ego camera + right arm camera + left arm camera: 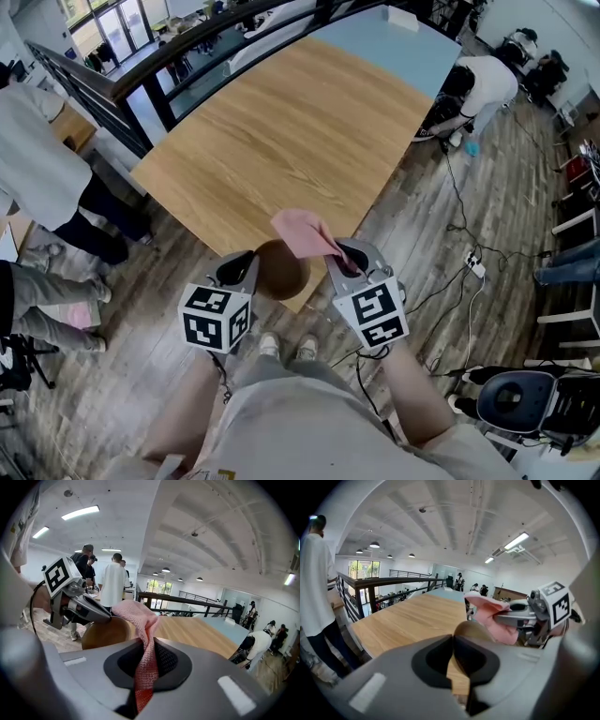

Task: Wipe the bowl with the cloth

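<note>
Wooden worktop (281,141) fills the middle of the head view, bare over most of its surface, with a railing beyond its far edge and people standing on the floor around it. All the work sits at its near corner, right in front of you.

Your left hand-held gripper (452,641) has its jaws pinched almost together on the wall of the brown bowl (281,270). It grasps the bowl at the rim on your left side, which steadies the bowl and leaves its open mouth free for wiping. From these views I cannot tell whether the bowl rests on the near corner or is held just above it.

The pink cloth (302,232) lies just right of that, bunched and draped over the bowl's right-hand rim. A narrow tail of the cloth runs back between the jaws of your right hand-held gripper (149,641), which are clenched on it. Pinching it by that tail leaves a loose pad of fabric out front to press into the bowl. The two tools face each other across the bowl, so I judge the wipe is about to start.
</note>
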The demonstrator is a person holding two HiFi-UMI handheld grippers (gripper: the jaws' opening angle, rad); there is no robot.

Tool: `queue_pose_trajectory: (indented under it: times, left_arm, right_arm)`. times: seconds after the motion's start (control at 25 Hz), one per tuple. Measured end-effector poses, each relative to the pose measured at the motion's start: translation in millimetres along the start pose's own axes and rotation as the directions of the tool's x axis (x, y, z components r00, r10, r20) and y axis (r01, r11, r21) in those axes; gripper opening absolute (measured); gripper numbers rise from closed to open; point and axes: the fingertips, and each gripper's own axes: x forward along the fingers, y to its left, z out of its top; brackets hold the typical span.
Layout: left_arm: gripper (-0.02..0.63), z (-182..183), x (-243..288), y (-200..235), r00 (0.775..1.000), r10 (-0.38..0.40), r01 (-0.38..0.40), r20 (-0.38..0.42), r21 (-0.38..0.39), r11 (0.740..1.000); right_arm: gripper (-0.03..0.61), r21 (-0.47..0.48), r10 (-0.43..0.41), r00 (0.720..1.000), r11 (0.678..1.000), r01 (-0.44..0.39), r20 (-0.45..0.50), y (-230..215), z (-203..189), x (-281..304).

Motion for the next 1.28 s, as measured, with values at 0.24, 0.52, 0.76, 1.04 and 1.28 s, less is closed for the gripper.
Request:
queue_pose_trajectory:
  times: [0.24, 0.52, 0.76, 1.04, 1.28]
  left_arm:
    - [0.014, -8, 17, 14, 1.0, 0.009, -0.01, -0.027, -0.034, 0.999]
    - [0.014, -25, 28, 33, 0.999, 0.024, -0.027, -0.047, -0.074, 0.997]
    - [0.014, -46, 48, 46, 0.996, 0.037, -0.045, -0.087, -0.09, 0.995]
    - [0.014, -69, 79, 58, 0.994, 0.001, -0.023, -0.112, -0.194, 0.981]
    - [0.015, -84, 100, 65, 0.992, 0.01, -0.03, -0.127, -0.153, 0.988]
  right_arm:
    - [0.015, 0.087, -0.052, 0.998, 0.995, 0.049, 0.032, -16, -20, 3]
    - [0.015, 0.158, -0.091, 0.994, 0.984, 0.081, 0.056, -17, -38, 6]
    - [0.015, 0.201, -0.124, 0.991, 0.973, 0.11, 0.056, -31, -59, 10]
    - [0.015, 0.23, -0.094, 0.995, 0.969, 0.088, 0.016, -35, -88, 33]
    - [0.015, 0.215, -0.044, 0.999, 0.976, 0.045, -0.007, -26, -107, 51]
